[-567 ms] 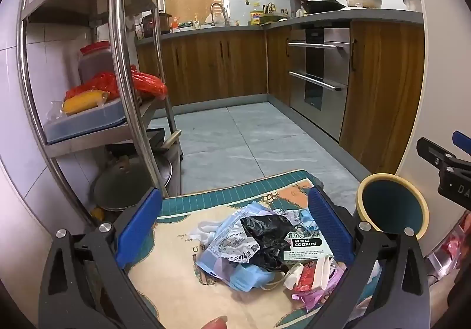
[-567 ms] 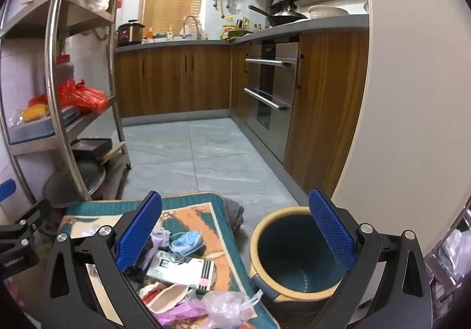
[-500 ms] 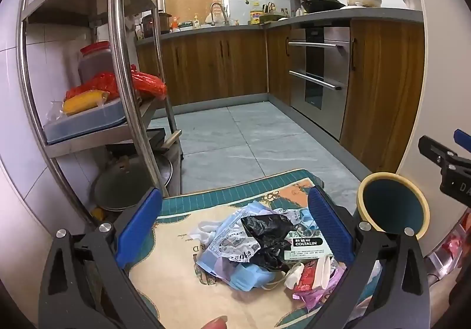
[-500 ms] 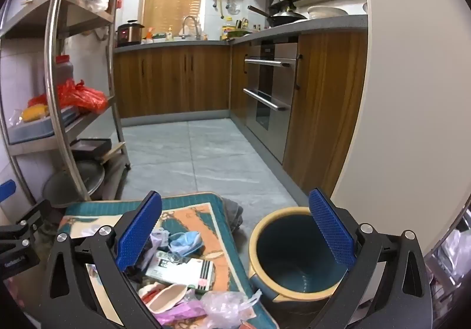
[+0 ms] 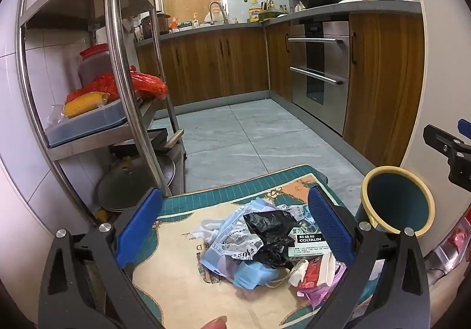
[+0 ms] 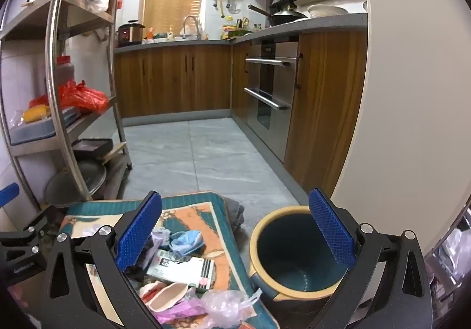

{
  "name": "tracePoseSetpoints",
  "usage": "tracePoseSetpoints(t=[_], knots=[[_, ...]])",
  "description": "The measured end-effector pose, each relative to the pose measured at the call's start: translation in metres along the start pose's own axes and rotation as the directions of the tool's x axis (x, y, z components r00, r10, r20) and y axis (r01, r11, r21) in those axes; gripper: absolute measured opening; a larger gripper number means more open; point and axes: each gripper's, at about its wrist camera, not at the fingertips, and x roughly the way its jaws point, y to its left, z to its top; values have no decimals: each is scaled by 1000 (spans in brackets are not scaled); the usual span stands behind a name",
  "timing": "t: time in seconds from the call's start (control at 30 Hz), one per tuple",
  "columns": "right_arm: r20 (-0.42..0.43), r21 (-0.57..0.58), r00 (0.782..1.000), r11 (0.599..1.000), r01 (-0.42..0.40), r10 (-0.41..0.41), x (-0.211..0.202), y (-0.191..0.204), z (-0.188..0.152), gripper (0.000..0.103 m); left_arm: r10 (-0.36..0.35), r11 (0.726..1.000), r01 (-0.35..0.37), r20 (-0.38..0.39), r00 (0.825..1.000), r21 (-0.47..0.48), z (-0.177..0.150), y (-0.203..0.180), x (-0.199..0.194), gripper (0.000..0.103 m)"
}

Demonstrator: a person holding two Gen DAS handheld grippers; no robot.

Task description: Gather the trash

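So the left tool (image 5: 235, 229) hangs wide open with nothing in it, right over the trash pile (image 5: 265, 243) on the patterned mat (image 5: 176, 276). The pile sits ahead and a bit right of its centre, so I'd say the left is the nearer one. No real long axis to the heap, though the COLTALIN box (image 5: 309, 243) lies roughly crosswise. Further right, the right tool (image 6: 235, 229) is also spread open and empty, with the bin (image 6: 294, 255) standing upright just beside the mat's right edge, mouth up.
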Motion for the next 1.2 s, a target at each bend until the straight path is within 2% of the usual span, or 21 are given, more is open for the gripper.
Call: tracePoseSetpoints(t=[1.2], knots=[[-27,-4,1000,1000,6,-6,2,-1,-4,99,16,1000,-17,-33,999,-15,0,5,3,98]])
